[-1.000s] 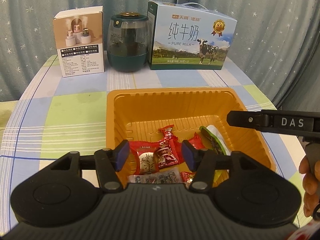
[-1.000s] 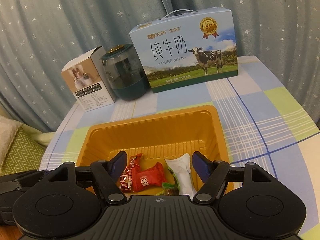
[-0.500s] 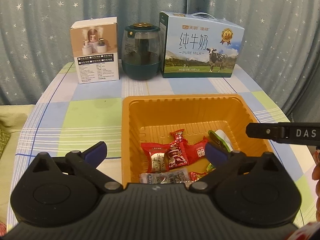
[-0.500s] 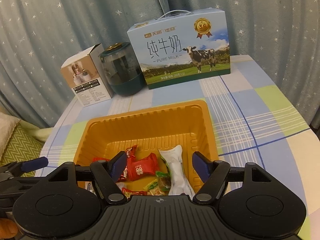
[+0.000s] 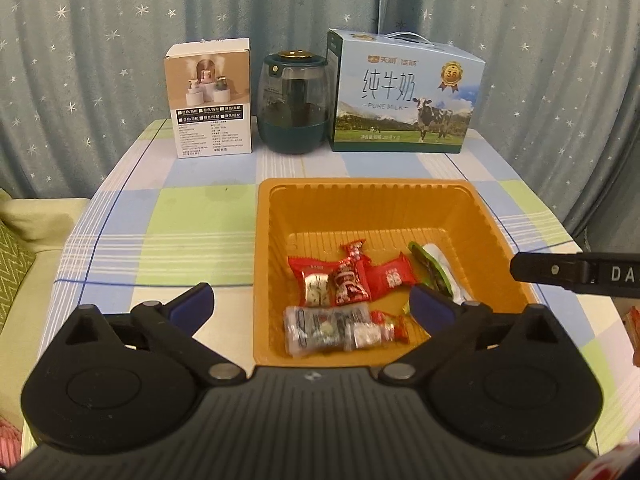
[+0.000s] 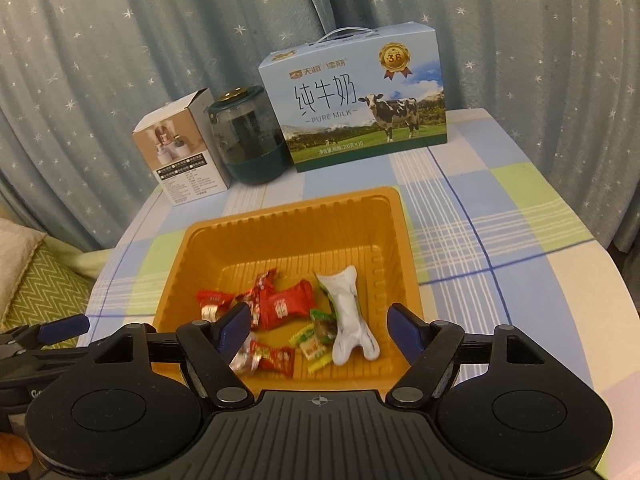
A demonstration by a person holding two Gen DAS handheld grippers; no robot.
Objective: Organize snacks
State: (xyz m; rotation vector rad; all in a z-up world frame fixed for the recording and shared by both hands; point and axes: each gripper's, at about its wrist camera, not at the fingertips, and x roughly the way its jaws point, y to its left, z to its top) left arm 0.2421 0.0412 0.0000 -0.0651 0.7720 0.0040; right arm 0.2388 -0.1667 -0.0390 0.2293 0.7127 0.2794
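small print on white box (image 5: 209, 98) unreadable, right gripper (image 5: 576, 274) cropped at frame edge

At the back of the counter (image 5: 192, 216), which wears a checked cloth of blue, green and white, three things stand in a row before a star-dotted blue-grey curtain (image 5: 100, 40): a white humidifier box (image 5: 210, 98), a dark green jar (image 5: 294, 104) and a carton (image 5: 404, 92) printed "PURE MILK". A green zigzag cushion (image 5: 12, 264) lies beside the counter.
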